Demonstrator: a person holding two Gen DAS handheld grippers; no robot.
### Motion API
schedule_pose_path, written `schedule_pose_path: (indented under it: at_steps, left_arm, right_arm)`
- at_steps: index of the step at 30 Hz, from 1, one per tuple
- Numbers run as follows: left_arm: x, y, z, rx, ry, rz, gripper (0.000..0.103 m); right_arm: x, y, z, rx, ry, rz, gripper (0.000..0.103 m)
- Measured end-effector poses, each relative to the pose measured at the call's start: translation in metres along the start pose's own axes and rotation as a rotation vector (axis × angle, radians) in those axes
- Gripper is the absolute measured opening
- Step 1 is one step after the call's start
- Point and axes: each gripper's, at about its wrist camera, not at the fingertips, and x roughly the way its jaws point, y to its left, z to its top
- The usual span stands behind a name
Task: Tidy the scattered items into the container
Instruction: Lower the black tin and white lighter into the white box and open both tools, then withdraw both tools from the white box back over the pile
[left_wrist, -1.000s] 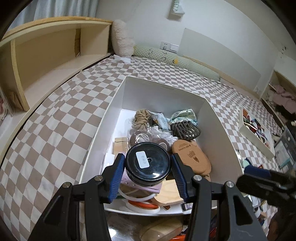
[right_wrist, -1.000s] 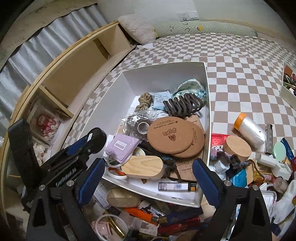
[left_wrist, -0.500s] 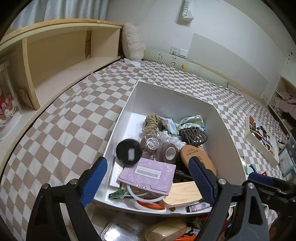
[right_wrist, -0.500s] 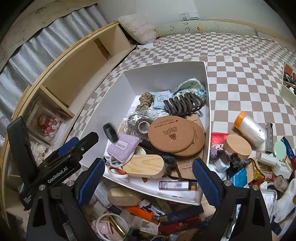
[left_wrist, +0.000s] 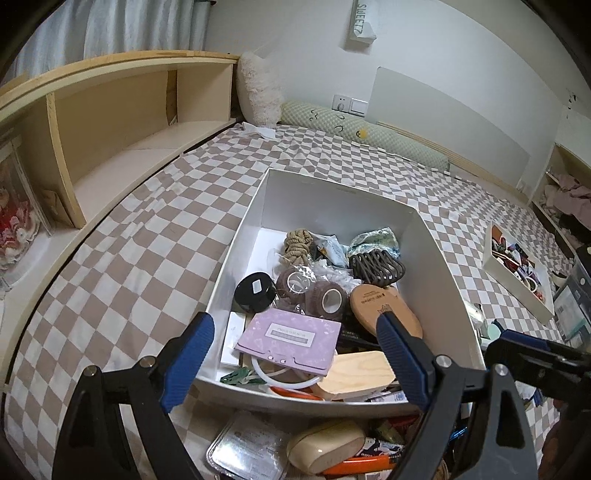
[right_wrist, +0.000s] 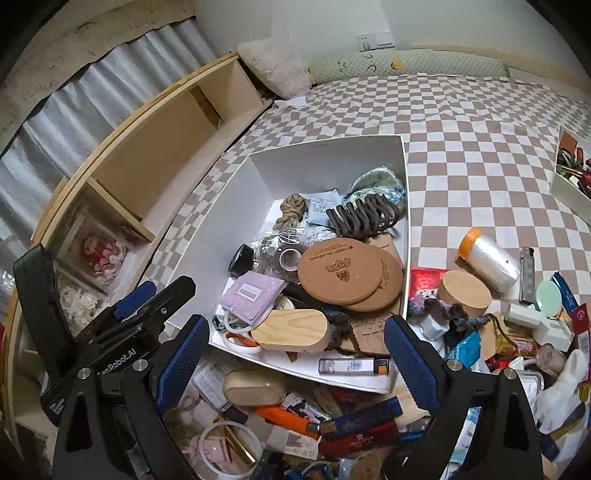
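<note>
A white box (left_wrist: 332, 192) sits on the checked bedcover, also in the right wrist view (right_wrist: 328, 155). Inside lie a black round jar (left_wrist: 255, 291) (right_wrist: 242, 258) by the left wall, a purple card (left_wrist: 290, 336), cork coasters (right_wrist: 340, 269), a dark hair claw (right_wrist: 364, 219), a rope knot and a wooden block (right_wrist: 295, 328). My left gripper (left_wrist: 293, 363) is open and empty above the box's near edge. My right gripper (right_wrist: 295, 360) is open and empty over the near rim. Scattered items lie outside the box, among them a cream case (right_wrist: 253, 386) and a lighter (right_wrist: 352, 365).
A wooden shelf unit (left_wrist: 110, 129) runs along the left. A clutter pile lies right of the box: a wooden-lidded jar (right_wrist: 465, 291), a plastic-wrap roll (right_wrist: 489, 258), packets. A second white tray (left_wrist: 517, 269) sits far right. Pillows line the far wall.
My left gripper opened and let go of the black jar, which now lies in the box by the left wall. The left gripper pulled back. The right gripper stayed put.
</note>
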Motion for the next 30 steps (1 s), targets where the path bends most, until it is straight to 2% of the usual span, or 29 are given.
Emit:
schedule_pose_path:
  at_steps: [6,10,15,20,30]
  left_arm:
    - [-0.014,-0.005,-0.002,0.016,-0.002,0.008,0.091]
    - [-0.023,-0.010,-0.005,0.017,-0.007,0.012,0.101]
    - [-0.034,-0.016,-0.010,0.026,-0.003,0.019,0.102]
    - [-0.047,-0.022,-0.015,0.038,-0.004,0.033,0.102]
    - [-0.075,-0.035,-0.025,0.040,-0.016,0.029,0.102]
  right_arm:
    - [-0.016,-0.001,-0.004,0.001,-0.022,-0.006,0.096]
    - [-0.029,-0.002,-0.007,-0.012,-0.042,-0.016,0.097]
    - [-0.047,-0.002,-0.010,-0.029,-0.075,-0.038,0.103]
    - [-0.062,-0.003,-0.017,-0.050,-0.127,-0.074,0.103]
    - [-0.082,-0.006,-0.033,-0.071,-0.133,-0.104,0.103]
